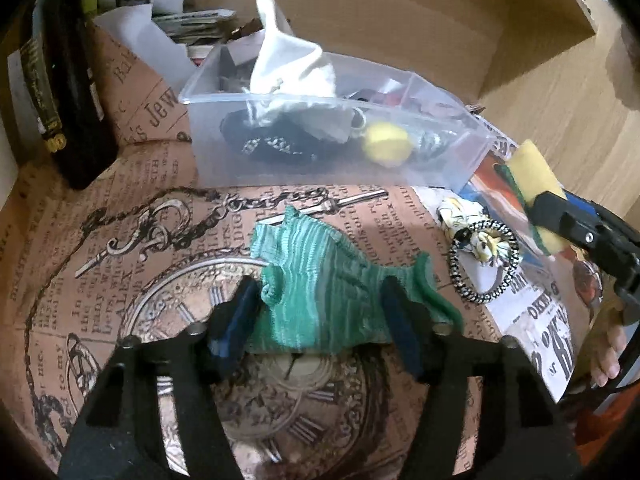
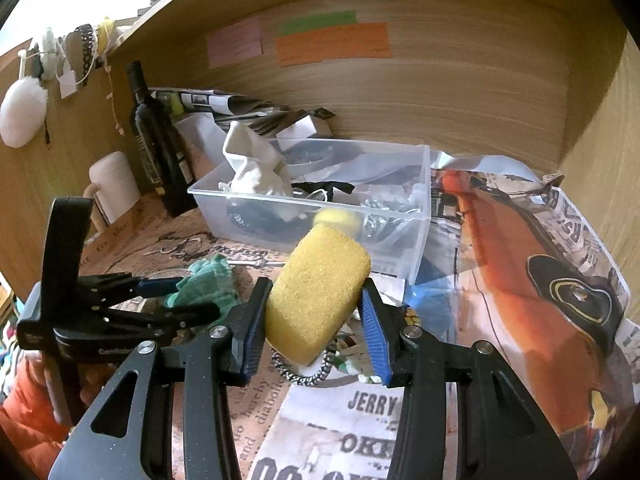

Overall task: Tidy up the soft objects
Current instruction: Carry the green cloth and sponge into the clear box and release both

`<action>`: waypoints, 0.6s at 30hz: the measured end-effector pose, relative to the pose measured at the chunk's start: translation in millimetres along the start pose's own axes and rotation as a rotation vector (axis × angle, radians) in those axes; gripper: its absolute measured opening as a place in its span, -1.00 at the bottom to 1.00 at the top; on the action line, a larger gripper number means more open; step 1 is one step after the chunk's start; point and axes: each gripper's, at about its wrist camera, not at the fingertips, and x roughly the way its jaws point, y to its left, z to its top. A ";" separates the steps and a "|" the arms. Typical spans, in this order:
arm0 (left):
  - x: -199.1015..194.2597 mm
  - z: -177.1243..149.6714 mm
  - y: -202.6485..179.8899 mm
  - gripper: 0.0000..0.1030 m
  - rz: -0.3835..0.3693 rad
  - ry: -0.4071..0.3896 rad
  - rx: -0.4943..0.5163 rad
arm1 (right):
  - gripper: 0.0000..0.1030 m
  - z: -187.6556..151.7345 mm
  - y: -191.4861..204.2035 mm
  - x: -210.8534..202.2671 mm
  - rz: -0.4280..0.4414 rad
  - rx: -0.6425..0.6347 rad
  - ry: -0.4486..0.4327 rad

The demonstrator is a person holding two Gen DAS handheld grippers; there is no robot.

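Note:
My left gripper (image 1: pixel 320 312) is open, one finger on each side of a crumpled green knitted cloth (image 1: pixel 320 280) that lies on the printed paper; it also shows in the right wrist view (image 2: pixel 208 284). My right gripper (image 2: pixel 316 316) is shut on a yellow sponge (image 2: pixel 316 292) and holds it above the table, in front of the clear plastic bin (image 2: pixel 420 208). The sponge also shows in the left wrist view (image 1: pixel 536 184). The bin (image 1: pixel 216 80) holds a white cloth (image 1: pixel 288 68), a yellow ball (image 1: pixel 386 142) and dark items.
A black-and-white hair tie (image 1: pixel 484 264) and a patterned scrunchie (image 1: pixel 460 216) lie right of the green cloth. A dark bottle (image 2: pixel 160 148) and a white jar (image 2: pixel 114 184) stand at the left. Papers are stacked behind the bin. Wooden walls enclose the back and right.

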 end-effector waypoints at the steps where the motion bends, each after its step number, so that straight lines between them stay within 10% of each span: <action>1: 0.6 0.3 -0.9 -0.11 -0.004 0.002 0.004 | -0.22 0.5 -0.9 0.0 -0.002 0.002 -0.001; 18: -57.6 47.9 -24.7 -0.38 0.006 -0.240 0.071 | -0.22 33.4 -21.8 -1.7 -0.030 0.002 -0.085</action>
